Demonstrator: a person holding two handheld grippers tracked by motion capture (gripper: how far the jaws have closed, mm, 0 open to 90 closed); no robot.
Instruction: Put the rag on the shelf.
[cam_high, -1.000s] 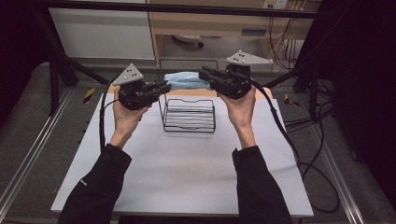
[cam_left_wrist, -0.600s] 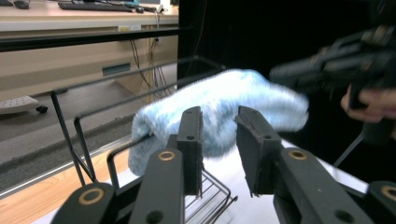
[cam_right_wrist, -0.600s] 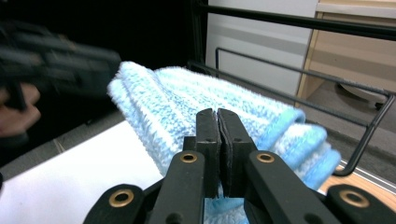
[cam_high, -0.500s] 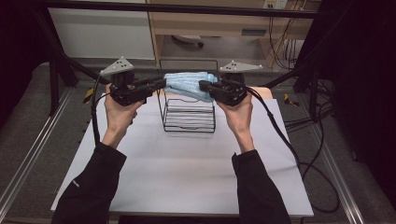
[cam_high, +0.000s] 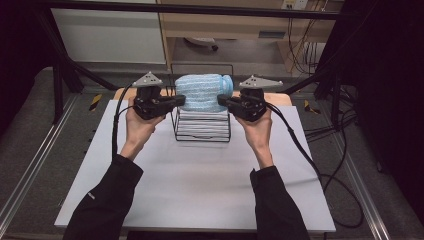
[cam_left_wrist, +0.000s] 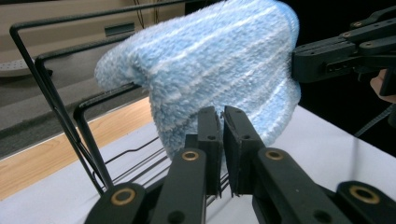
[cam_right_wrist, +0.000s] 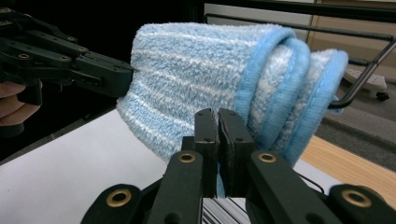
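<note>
1. A folded light-blue towel (cam_high: 204, 93) is hanging in the air above a black wire rack (cam_high: 202, 125), pinched at its two ends by the grippers; its lower edge is sitting near the top of the rack, and whether it is touching the wires I cannot tell.
2. The left gripper (cam_high: 176, 101) is clamping the towel's left end; in the left gripper view its jaws are standing almost together with a thin fold of the towel (cam_left_wrist: 219, 70) nipped between the pads; those jaws have just been closing down on the cloth.
3. The right gripper (cam_high: 223, 102) is gripping the opposite end; in the right gripper view its jaws are pressed nearly flat against each other on a layer of the towel (cam_right_wrist: 205, 74), whose bound edges are showing as three rolled blue folds at the right.
4. The rack is standing on the white table (cam_high: 200, 185), toward its far edge; its floor of close parallel wires is showing bare beneath the towel, and its tall back frame is rising behind the cloth.
5. Both hands are coming in from the near side, palms facing inward, with the rack between them; each gripper is pointing across at the other.
</note>
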